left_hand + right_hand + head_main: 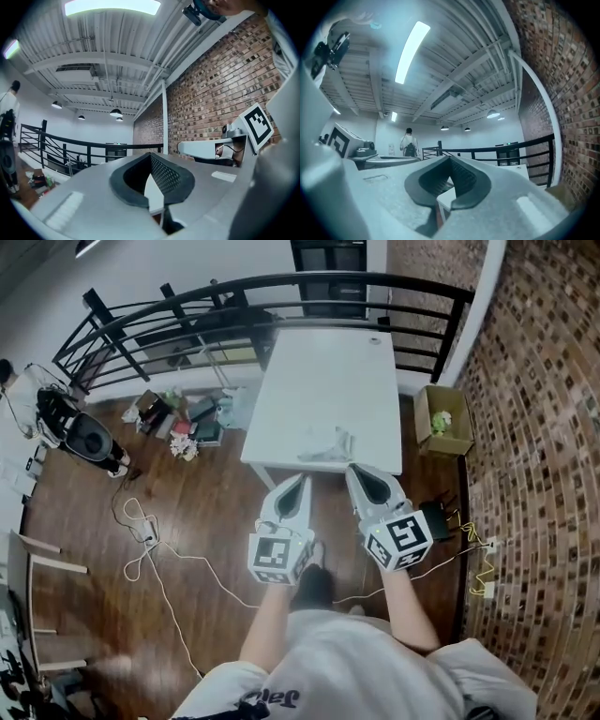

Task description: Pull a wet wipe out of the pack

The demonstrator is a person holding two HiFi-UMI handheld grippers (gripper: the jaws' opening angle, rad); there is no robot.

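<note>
The wet wipe pack point(324, 445) is a pale, crumpled-looking packet lying near the front edge of the white table point(323, 371). Both grippers are held level in front of me and point toward that edge, short of the table. My left gripper point(301, 480) is below and left of the pack, its jaws closed to a point with nothing between them. My right gripper point(353, 469) is just right of the pack's near side, also shut and empty. In the left gripper view the left gripper point(151, 154) shows closed dark pads. The right gripper point(450, 158) looks the same in its own view.
A black railing point(281, 292) curves behind the table. A brick wall point(544, 427) runs along the right, with a cardboard box point(442, 420) at its foot. Floor clutter point(178, 418) and white cables point(150, 540) lie to the left. A person point(409, 143) stands far off.
</note>
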